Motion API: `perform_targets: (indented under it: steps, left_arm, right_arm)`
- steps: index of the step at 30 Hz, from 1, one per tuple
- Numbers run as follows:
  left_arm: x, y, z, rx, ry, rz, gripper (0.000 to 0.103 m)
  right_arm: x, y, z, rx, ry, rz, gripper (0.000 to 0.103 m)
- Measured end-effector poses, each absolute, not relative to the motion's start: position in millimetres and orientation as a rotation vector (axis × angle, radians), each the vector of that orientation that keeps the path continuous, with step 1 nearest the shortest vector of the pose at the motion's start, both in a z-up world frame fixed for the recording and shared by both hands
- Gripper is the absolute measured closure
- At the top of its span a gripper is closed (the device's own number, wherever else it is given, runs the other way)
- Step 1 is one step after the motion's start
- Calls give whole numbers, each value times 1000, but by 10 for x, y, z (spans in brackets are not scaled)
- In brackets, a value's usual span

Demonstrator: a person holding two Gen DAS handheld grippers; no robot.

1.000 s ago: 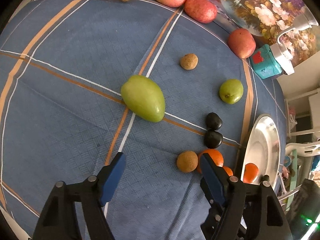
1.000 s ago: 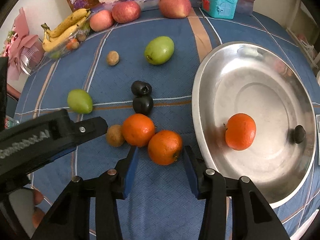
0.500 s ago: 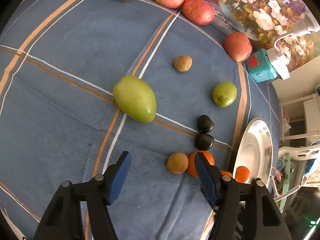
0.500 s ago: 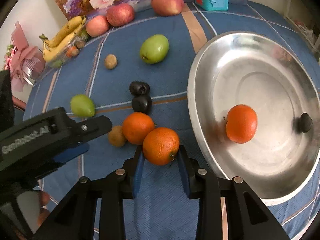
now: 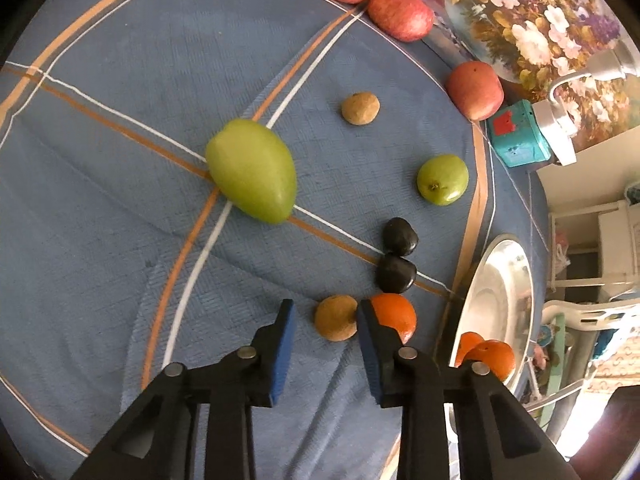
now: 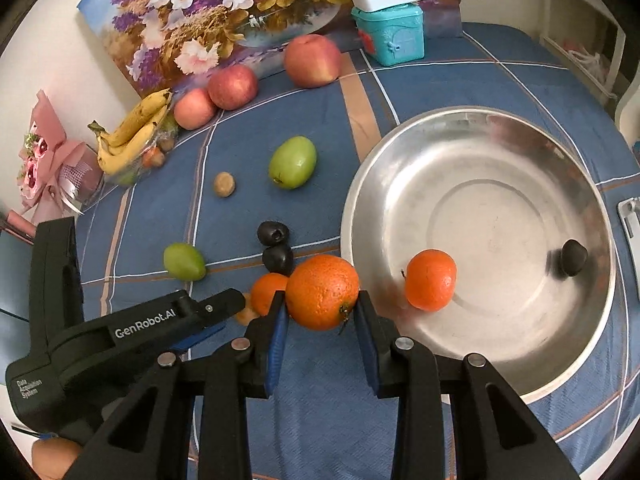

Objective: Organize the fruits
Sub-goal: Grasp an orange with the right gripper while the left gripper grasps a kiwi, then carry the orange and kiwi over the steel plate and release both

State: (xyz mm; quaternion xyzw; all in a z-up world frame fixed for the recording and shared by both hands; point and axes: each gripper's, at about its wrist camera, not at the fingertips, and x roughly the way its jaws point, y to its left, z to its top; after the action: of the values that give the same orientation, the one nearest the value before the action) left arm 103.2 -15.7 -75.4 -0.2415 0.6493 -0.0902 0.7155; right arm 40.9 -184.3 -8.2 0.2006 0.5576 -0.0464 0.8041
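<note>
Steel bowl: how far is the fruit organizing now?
Done: one orange and a dark fruit lie in the steel bowl. In hand: the right hand-held gripper has just closed on a second orange; the left hand-held gripper has been closing around a brown fruit, not yet gripping it. Left: a third orange, two dark fruits, green fruits.

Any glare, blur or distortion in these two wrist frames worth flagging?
Right wrist: strong fisheye bending at the edges; soft glare on the steel bowl; the dark fruit in it looks smeared. Left wrist: same distortion, black vignette corners, slight softness overall.
</note>
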Motion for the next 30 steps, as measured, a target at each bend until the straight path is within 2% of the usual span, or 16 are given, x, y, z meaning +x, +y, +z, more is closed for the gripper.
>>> perform_targets:
  steps: [2, 4, 22, 30]
  left_arm:
    - [1024, -151, -755, -554, 1436, -206, 79]
    - [1014, -140, -766, -576, 1442, -213, 79]
    - [952, 34, -862, -732, 1469, -199, 76]
    - [922, 39, -837, -725, 1465, -196, 79]
  right_arm:
    - [416, -1836, -81, 434, 1194, -98, 69]
    - [394, -1847, -73, 439, 1194, -97, 69]
    - [378, -1850, -88, 438, 1199, -98, 69]
    - [384, -1852, -98, 440, 1202, -101, 69]
